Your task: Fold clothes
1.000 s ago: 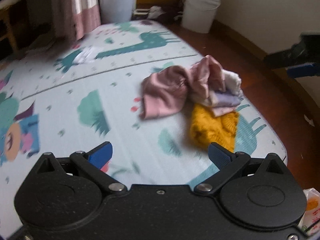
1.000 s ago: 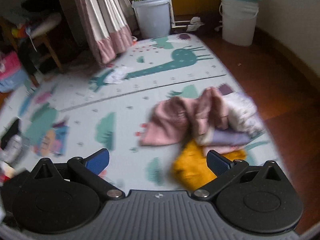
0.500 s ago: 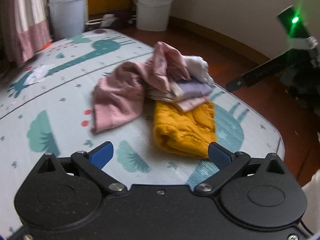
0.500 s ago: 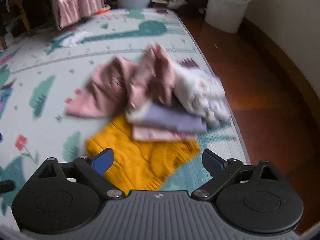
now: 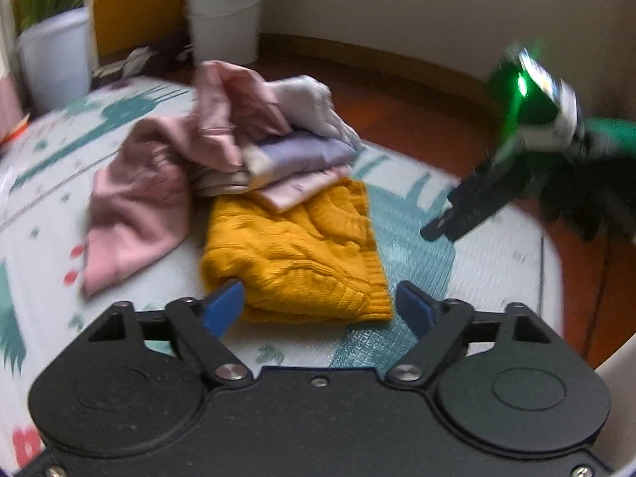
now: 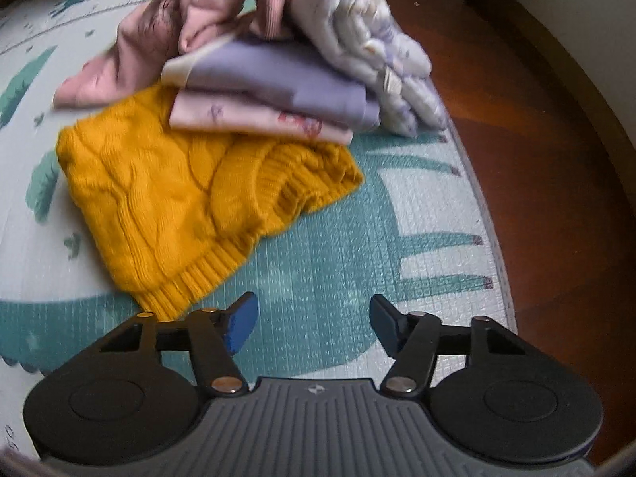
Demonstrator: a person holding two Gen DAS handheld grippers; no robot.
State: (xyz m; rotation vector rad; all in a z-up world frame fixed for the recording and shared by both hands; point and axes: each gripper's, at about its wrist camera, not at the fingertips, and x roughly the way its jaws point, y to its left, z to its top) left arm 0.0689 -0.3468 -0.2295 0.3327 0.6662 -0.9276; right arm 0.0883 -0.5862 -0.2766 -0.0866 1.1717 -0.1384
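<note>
A pile of clothes lies on the play mat (image 6: 421, 214). A yellow knit sweater (image 5: 294, 250) (image 6: 167, 198) is at the front. Folded purple (image 6: 286, 79) and pale pink (image 6: 254, 119) pieces rest on its far edge. A crumpled pink garment (image 5: 135, 198) and a white printed one (image 6: 381, 51) lie behind. My left gripper (image 5: 320, 304) hangs low over the sweater's near hem; its jaws are closing with the hem between them, pads not pressing. My right gripper (image 6: 314, 318) is closing over bare mat just right of the sweater's ribbed hem. It also shows in the left wrist view, blurred (image 5: 441, 230).
The mat's rounded edge meets dark wooden floor (image 6: 556, 167) on the right. A white bucket (image 5: 224, 12) and a white plant pot (image 5: 55, 51) stand by the far wall beyond the pile.
Both grippers dropped and came in close to the pile, so the yellow sweater now fills the foreground. Both pairs of jaws narrowed. The right gripper swung further into the left wrist view.
</note>
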